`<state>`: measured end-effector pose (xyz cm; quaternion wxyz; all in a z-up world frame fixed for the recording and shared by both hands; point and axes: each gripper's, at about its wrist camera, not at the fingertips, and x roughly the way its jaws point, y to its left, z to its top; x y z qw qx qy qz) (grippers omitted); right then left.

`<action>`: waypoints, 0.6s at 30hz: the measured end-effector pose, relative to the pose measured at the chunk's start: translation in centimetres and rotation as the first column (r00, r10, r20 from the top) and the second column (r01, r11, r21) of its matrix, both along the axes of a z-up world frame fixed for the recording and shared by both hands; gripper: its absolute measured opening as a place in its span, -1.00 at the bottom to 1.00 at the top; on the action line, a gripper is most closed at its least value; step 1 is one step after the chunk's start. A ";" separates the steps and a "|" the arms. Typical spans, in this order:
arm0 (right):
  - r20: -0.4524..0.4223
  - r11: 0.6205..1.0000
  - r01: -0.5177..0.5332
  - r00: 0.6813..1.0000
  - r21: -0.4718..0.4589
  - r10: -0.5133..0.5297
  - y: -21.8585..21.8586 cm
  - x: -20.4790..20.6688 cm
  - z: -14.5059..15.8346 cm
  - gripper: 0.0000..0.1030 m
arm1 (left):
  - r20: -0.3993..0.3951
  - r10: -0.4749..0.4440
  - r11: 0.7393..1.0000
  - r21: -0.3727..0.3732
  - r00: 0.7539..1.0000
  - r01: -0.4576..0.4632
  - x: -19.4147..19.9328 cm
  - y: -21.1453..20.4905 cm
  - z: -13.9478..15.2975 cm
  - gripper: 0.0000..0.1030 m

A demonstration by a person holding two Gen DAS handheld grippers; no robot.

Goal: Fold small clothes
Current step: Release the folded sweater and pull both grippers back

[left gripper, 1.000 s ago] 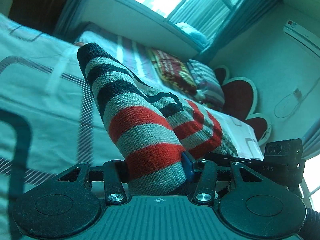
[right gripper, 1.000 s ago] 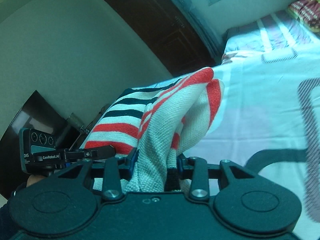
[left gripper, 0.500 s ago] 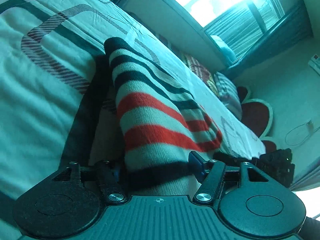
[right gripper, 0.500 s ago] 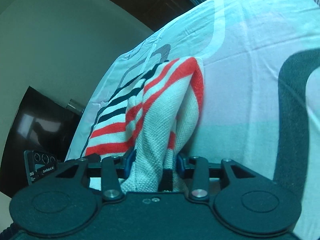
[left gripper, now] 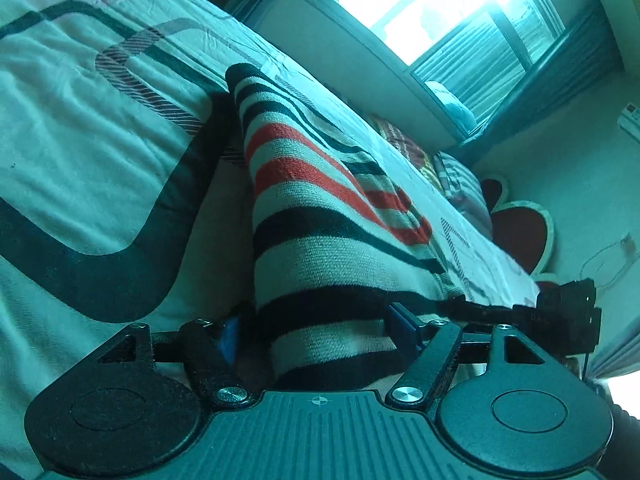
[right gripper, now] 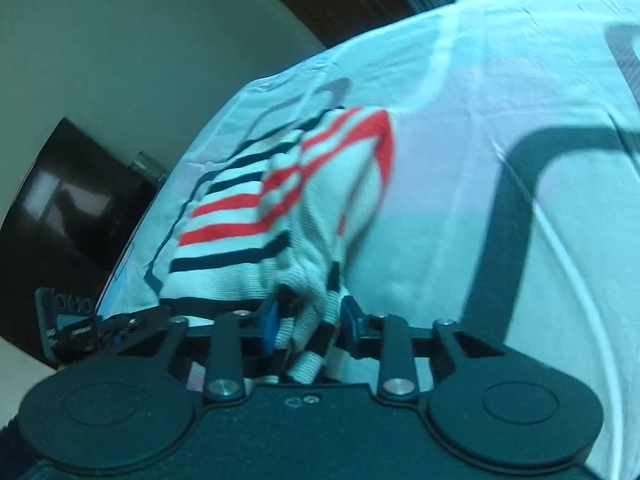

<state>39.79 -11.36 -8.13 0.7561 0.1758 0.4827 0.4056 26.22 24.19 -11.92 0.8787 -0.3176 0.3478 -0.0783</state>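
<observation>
The biggest change: the striped knit garment (left gripper: 320,216) has come down onto the bedsheet (left gripper: 92,128). A second ago it hung in the air between the two grippers; now most of it lies flat on the bed, stretched out from the left gripper (left gripper: 316,326) toward the far corner. So my read is that the lay-down part of this fold is basically done and it's release time.

Left claw: the jaws were pinched on the fabric a second ago and now they're spread wide and opening further. The cloth still sits between the blue pads (left gripper: 404,326), but it looks loose, not squeezed.

Right gripper (right gripper: 308,322): narrower, and its jaws are closing at this moment with a bunched edge of the garment between them. The frame is blurry, but the pads look like they're on the cloth, so I'd call that a hold. That end is still a crumpled hump and will want smoothing.

Writing: the other gripper's little box (right gripper: 74,330) in the right view has a white label, too blurred to read now. The one in the left view shows faint letters I can't make out.
</observation>
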 end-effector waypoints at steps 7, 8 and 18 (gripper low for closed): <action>-0.083 0.995 0.094 0.992 0.014 -0.093 -0.8 -1.3 -0.4 -0.23 | -0.049 0.017 0.985 0.172 0.999 -0.008 -0.9 -2.2 1.4 0.42; -0.077 0.995 0.103 0.992 0.004 -0.103 -0.8 -1.7 0.2 -0.18 | -0.059 0.025 0.977 0.215 0.998 -0.012 -1.2 -2.8 1.9 0.42; 0.214 0.974 0.170 0.967 -0.148 -0.136 -2.6 -14.2 7.7 0.55 | -0.025 0.106 0.844 0.530 0.994 -0.077 -10.5 -10.6 8.0 1.00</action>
